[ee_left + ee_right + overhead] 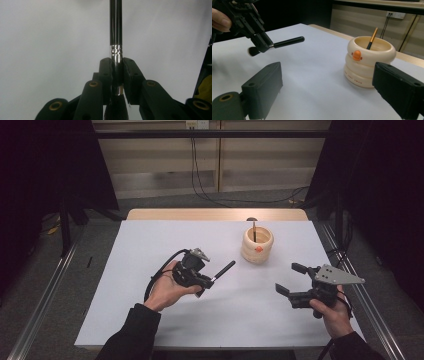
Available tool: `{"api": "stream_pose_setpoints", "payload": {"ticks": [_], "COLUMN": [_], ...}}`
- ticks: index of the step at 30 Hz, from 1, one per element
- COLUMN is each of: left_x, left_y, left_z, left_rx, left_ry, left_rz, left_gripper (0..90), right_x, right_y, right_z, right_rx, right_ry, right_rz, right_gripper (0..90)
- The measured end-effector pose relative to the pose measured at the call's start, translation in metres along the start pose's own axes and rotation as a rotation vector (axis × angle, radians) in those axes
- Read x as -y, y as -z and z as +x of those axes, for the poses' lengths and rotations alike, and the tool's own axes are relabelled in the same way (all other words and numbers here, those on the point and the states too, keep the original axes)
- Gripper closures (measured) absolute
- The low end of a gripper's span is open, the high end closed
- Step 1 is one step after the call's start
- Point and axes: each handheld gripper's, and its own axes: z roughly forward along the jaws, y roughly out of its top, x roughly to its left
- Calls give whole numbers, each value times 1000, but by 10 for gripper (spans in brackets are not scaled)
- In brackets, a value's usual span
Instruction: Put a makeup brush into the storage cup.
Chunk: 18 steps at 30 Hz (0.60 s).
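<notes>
My left gripper (210,281) is shut on a black make-up brush (223,269) at the middle of the white table; the handle points up and to the right. In the left gripper view the pads clamp the silver ferrule (116,51), and the dark handle runs straight ahead. The right gripper view shows that gripper (265,45) with the brush (288,42) and its bristle tuft behind the jaws. A cream ringed cup (257,245) with an orange knob holds a thin brush (254,231). My right gripper (287,277) stands open and holds nothing, right of and nearer than the cup (368,60).
A white sheet (150,235) covers the table, with a wooden edge (215,214) at the far side. Metal rails (45,295) run along both sides. Cables (210,195) lie on the floor beyond the table, and dark curtains hang left and right.
</notes>
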Motion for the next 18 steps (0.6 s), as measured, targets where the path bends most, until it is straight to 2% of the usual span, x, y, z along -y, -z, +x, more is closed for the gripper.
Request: {"api": "stream_pose_setpoints", "payload": {"ticks": [5,6,7,8,9,10,15,18], "left_x": [2,3,2,2,2,2,1,2], "left_y": [1,0,2,3,3,3,4,4], "left_z": [-1,-2,-1,-1,-3,-3,-6,-9], "left_rx": [1,-2,-2,3,6,4,16,23], "left_ry": [-2,18,-11,-17,2,-19,-41,-53], "left_rz": [-4,-19,2,0,-13,-3,0,6], "left_gripper": [782,782,782,782,782,782,782,782], "right_x": [-5,-6,-7,-9,-10,-11,-15,-17], "right_y": [-3,-4,-5,-6,-6,-7,-13,-15], "right_z": [0,0,1,0,0,0,-2,-2], "right_rx": [-14,-10,-18,-24,-22,-26,-57,-70], "right_ry": [-20,-17,-20,-21,-19,-12,8,14], "right_rz": [4,6,9,15,18,18,12,11], "right_gripper": [124,126,128,129,136,140,176,163]}}
